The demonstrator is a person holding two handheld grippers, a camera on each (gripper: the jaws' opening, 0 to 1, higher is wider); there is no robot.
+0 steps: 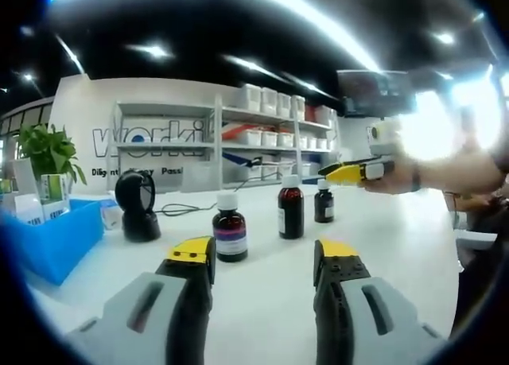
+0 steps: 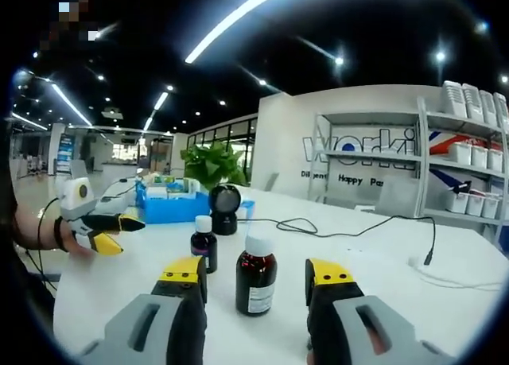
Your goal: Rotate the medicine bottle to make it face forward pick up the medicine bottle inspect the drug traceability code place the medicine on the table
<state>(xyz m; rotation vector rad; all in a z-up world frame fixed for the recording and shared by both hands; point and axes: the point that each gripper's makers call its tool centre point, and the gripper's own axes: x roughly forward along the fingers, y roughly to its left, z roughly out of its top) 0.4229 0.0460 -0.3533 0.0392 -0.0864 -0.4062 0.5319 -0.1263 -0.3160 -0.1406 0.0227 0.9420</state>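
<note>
the left gripper (image 1: pixel 265 258) is hovering low over the white bench (image 1: pixel 398 246) with its yellow-tipped jaws standing wide apart and nothing between them. in the left gripper view three brown medicine bottles with white caps are standing upright on the bench ahead of it: the nearest bottle (image 1: pixel 230 227) is sitting just beyond the left jaw tip, the middle bottle (image 1: pixel 290 207) is standing a little farther back and to its right, and the far bottle (image 1: pixel 324 201) is standing behind that, near the right gripper (image 1: pixel 350 172), which a hand (image 1: pixel 398 174) is holding out from the right side of the view. a black scanner on a stand (image 1: pixel 138 207) is sitting left of the bottles with a cable trailing behind it, and a blue tray (image 1: pixel 52 242) with a green plant (image 1: pixel 49 152) behind it is lying at the left edge. white shelving with bins (image 1: pixel 262 134) is standing at the back.

in the right gripper view, the right gripper (image 2: pixel 254 273) is holding its jaws wide open around a brown bottle (image 2: pixel 257 274), which is standing upright between the jaw tips without being touched by them. a smaller-looking bottle (image 2: pixel 204 243) is standing farther off, just past the left jaw. the black scanner (image 2: pixel 224 208) and blue tray (image 2: pixel 171 206) are sitting beyond, and the left gripper (image 2: pixel 107 230) is showing at the left edge, jaws parted.
</note>
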